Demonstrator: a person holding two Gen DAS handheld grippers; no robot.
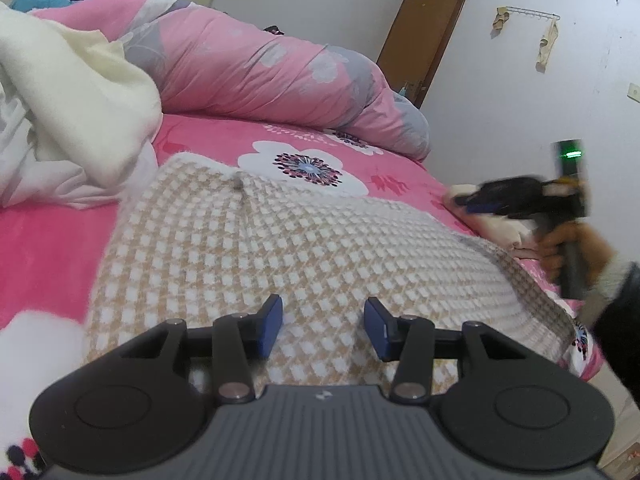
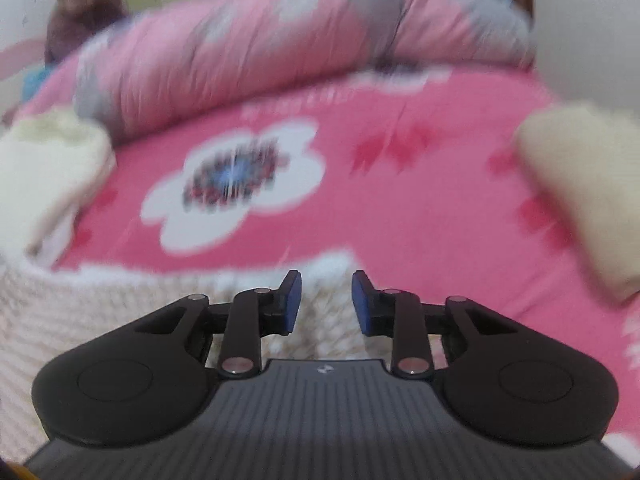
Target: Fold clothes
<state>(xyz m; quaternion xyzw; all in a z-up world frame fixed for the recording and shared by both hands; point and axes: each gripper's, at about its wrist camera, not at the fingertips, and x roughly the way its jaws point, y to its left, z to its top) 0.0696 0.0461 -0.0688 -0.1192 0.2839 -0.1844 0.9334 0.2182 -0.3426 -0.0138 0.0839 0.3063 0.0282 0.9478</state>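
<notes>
A tan-and-white checked knit garment [image 1: 280, 248] lies flat on the pink flowered bed sheet [image 1: 52, 248]. My left gripper [image 1: 323, 326] is open and empty, just above the garment's near edge. My right gripper [image 2: 326, 302] is open and empty, over the garment's far edge [image 2: 120, 312]; that view is blurred. In the left wrist view the right gripper [image 1: 516, 200] shows at the bed's right side, held in a hand, blurred. A cream garment [image 2: 588, 196] lies at the right of the bed.
A heap of cream and white clothes [image 1: 68, 120] lies at the left. A rolled pink flowered quilt [image 1: 260, 76] runs along the back of the bed. A brown door [image 1: 428, 36] and a wall hook rack [image 1: 528, 14] are behind. A person [image 2: 80, 16] sits far left.
</notes>
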